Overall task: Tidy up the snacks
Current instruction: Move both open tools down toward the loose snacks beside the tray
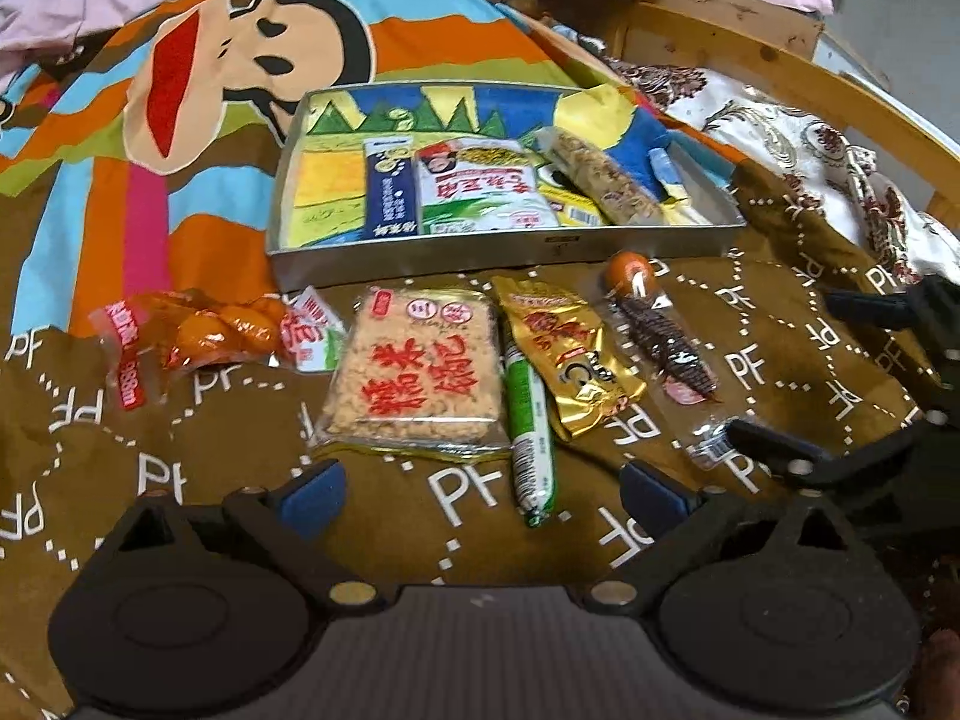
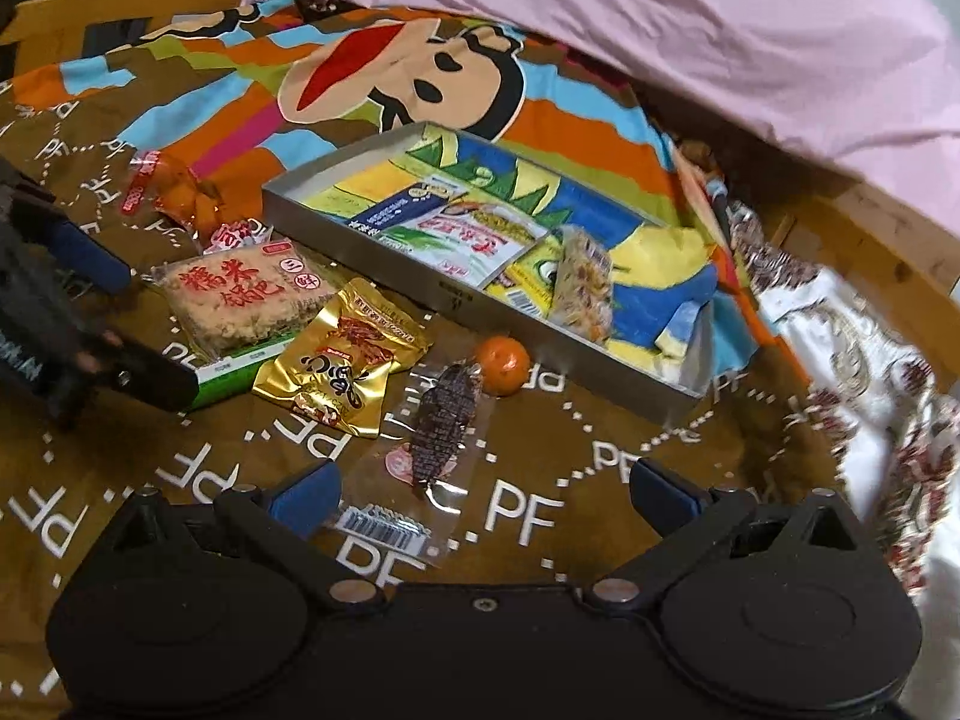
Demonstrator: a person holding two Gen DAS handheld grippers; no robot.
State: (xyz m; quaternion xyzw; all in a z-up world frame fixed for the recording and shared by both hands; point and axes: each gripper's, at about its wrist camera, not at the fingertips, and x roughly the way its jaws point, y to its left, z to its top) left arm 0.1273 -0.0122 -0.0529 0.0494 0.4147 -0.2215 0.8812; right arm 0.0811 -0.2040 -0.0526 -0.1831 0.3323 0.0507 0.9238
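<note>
A metal tray [image 1: 420, 252] [image 2: 414, 279] on the bed holds a blue box [image 1: 387, 189], a white-green packet [image 1: 480, 189] and a granola bar [image 1: 606, 180]. In front of it lie a rice cracker block [image 1: 414, 372] [image 2: 240, 294], a green sausage stick [image 1: 528, 420], a gold packet [image 1: 570, 354] [image 2: 342, 354], a clear jerky packet [image 1: 666, 348] [image 2: 444, 426] and a small orange ball [image 2: 503, 365]. My left gripper [image 1: 483, 498] [image 2: 123, 318] is open, with the sausage's near end between its fingers. My right gripper [image 2: 486, 498] [image 1: 822, 378] is open over the jerky packet's near end.
An orange snack packet [image 1: 198, 330] [image 2: 174, 186] and a small white packet [image 1: 312, 330] lie left of the cracker. The brown patterned bedspread [image 1: 180, 420] covers the bed. A pink sheet [image 2: 720, 42] is bunched behind the tray, and a wooden bed frame [image 1: 750, 54] runs along the right.
</note>
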